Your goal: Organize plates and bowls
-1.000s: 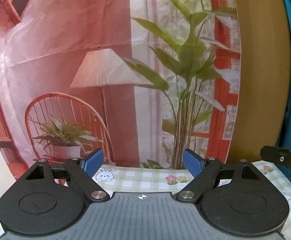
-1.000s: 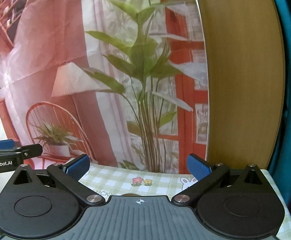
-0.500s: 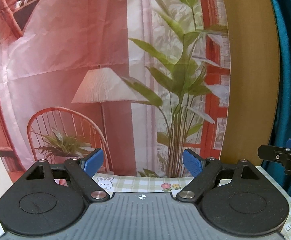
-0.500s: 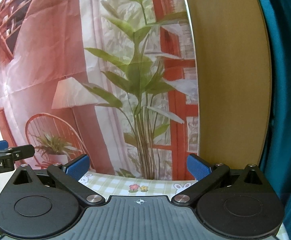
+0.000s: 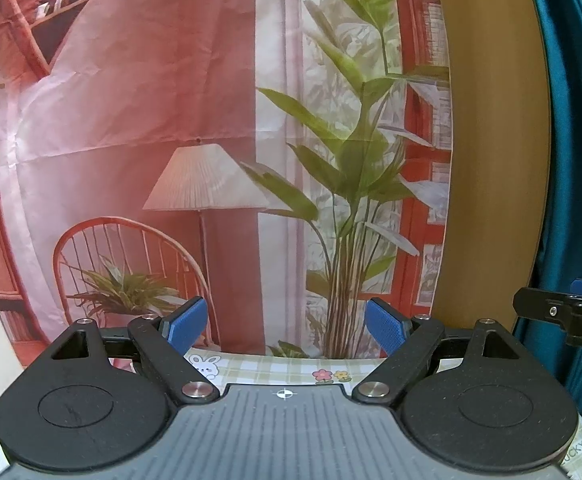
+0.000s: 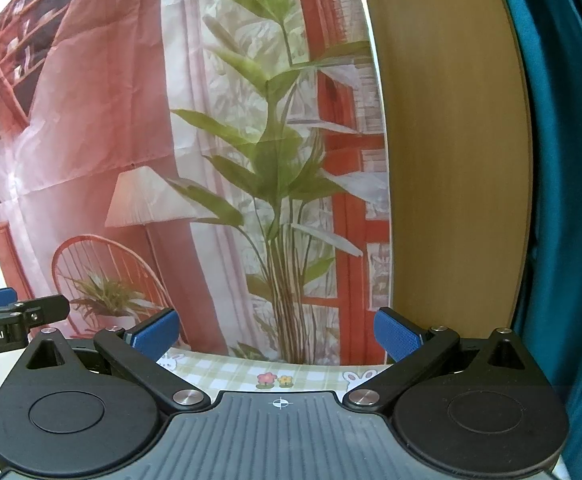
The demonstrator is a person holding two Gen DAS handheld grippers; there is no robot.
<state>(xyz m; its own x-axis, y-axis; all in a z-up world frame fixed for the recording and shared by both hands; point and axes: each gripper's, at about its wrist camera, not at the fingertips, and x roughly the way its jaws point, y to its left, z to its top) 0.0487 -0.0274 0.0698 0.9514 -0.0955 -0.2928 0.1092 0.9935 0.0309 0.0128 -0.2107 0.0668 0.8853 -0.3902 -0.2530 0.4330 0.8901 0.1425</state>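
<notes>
No plates or bowls show in either view. My left gripper (image 5: 285, 326) is open and empty, its blue pads wide apart, pointing at the printed backdrop above the far edge of the checked tablecloth (image 5: 275, 368). My right gripper (image 6: 277, 334) is open and empty too, held level with the left one. The right gripper's tip shows at the right edge of the left wrist view (image 5: 563, 314). The left gripper's tip shows at the left edge of the right wrist view (image 6: 19, 314).
A printed backdrop (image 5: 211, 140) with a lamp, chair and plant hangs behind the table. A wooden panel (image 6: 451, 160) and a teal curtain (image 6: 571, 200) stand to its right. The tablecloth (image 6: 275, 376) has bunny and flower prints.
Both grippers have tilted upward; the tablecloth has dropped lower in both views and more of the backdrop shows. Both stay open.
</notes>
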